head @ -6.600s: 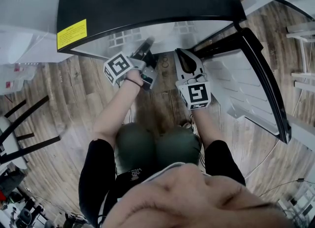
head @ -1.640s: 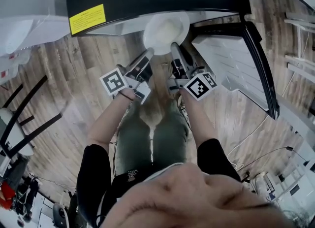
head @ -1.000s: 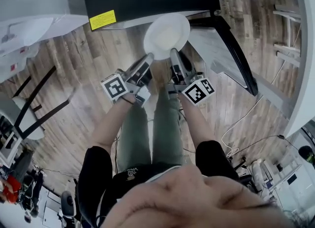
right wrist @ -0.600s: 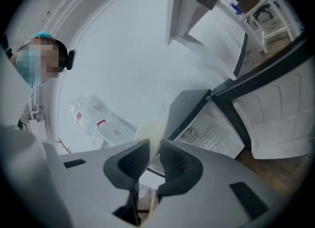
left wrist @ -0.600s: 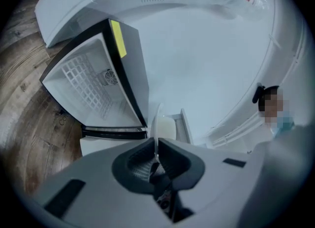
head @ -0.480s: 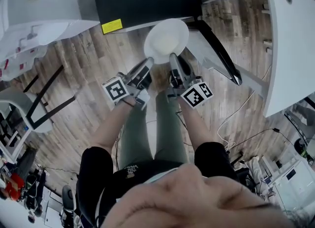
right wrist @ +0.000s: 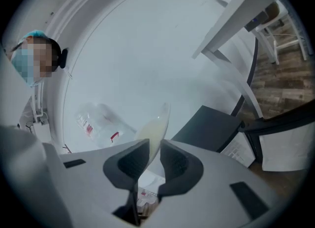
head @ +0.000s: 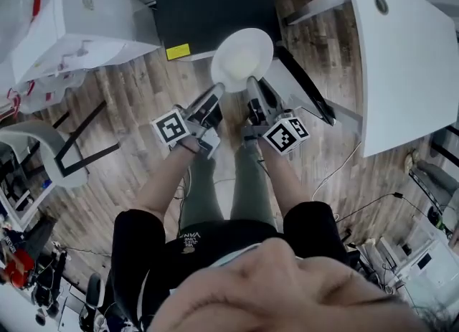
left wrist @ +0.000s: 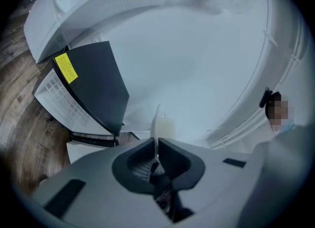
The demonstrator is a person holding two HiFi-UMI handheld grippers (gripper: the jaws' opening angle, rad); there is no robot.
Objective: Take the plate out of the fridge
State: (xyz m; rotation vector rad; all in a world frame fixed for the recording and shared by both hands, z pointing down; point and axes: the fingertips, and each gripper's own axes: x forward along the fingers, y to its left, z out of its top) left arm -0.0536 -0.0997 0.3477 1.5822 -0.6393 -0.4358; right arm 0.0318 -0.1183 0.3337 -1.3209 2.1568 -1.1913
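Person wears black top (head: pixel 147 241) (short-sleeved), olive trousers (head: pixel 249 183).

Plate (head: pixel 242 58): white — creamy at the centre
Fridge (head: pixel 211 4): black
Sticker (head: pixel 178 51): yellow
Floor (head: pixel 129 101): brown wood grain — greyish streaks
Trousers (head: pixel 251 187): dull green
Table (head: pixel 401 58): white

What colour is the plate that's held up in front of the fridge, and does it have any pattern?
The plate is plain white with no pattern; it shows best in the head view.

Soft, even light is filling every view, leaving shadows faint. The plate (head: pixel 242 58) is glowing washed-out white. Fisheye distortion is bending the edges, and dark vignetting is ringing both gripper views.
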